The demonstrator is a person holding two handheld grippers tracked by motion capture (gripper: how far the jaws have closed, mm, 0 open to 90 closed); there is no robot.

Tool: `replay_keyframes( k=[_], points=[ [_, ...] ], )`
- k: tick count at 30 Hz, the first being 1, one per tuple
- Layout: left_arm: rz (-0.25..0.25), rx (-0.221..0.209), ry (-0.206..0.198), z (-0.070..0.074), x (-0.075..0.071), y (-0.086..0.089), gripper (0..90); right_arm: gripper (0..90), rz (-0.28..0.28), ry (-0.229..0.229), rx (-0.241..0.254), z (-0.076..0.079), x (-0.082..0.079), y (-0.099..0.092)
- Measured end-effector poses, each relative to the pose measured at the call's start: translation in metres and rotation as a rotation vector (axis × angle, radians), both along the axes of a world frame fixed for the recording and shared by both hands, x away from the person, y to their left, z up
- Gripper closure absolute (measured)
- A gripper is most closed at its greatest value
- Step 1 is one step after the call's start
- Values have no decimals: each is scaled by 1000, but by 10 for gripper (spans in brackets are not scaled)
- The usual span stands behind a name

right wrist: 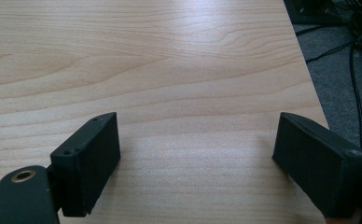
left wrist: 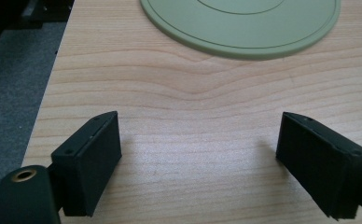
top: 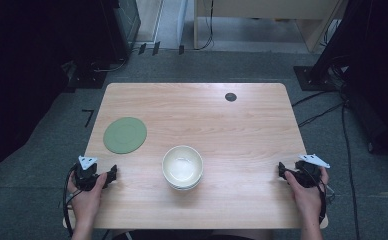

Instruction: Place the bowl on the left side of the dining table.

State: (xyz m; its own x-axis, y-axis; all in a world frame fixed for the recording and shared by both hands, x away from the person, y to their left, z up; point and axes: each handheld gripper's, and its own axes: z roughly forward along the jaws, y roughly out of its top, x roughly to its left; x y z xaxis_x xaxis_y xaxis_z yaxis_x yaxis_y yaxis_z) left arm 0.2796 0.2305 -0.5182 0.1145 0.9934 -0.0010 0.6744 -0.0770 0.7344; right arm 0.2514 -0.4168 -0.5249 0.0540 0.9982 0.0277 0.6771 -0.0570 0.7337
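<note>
wooden table [top: 232, 130], light grain, rounded corners, seen from above. stack of cream bowls [top: 182, 167] sits near the front middle, roughly midway between the two grippers and well apart from both. flat green round mat [top: 125, 135] lies on the left half, close to the left edge but fully on the wood, apart from the bowls. small dark round disc [top: 230, 97] near the far edge, right of centre, well away from everything else.

left gripper [top: 113, 175] rests at the front left corner area, held by the left hand [top: 87, 192], cable trailing off the front edge. in the left gripper view its jaws stand wide apart with bare wood between them, nothing held; the mat [left wrist: 244, 23] lies just ahead, its near rim short of the jaw tips, and the table's left edge with grey carpet [left wrist: 11, 84] beyond runs just beside the left jaw.

right gripper [top: 282, 170] sits at the front right, right hand [top: 307, 192] close to the right edge. in the right gripper view jaws also spread wide, empty, bare wood between them; the table's right edge runs past the right jaw, with floor and black cables [right wrist: 356, 70] beyond.

open wood: whole middle band behind the bowls, most of the right half, and the strips between bowls and each gripper. dark equipment and cables on the floor on both sides.
</note>
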Motion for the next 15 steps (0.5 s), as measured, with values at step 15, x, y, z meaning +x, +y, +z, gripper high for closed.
replay_keyframes(
  k=[15],
  points=[
    [-2,-52,-2,12,0,-4,105,150,8,-100,65,28,2,20]
  ],
)
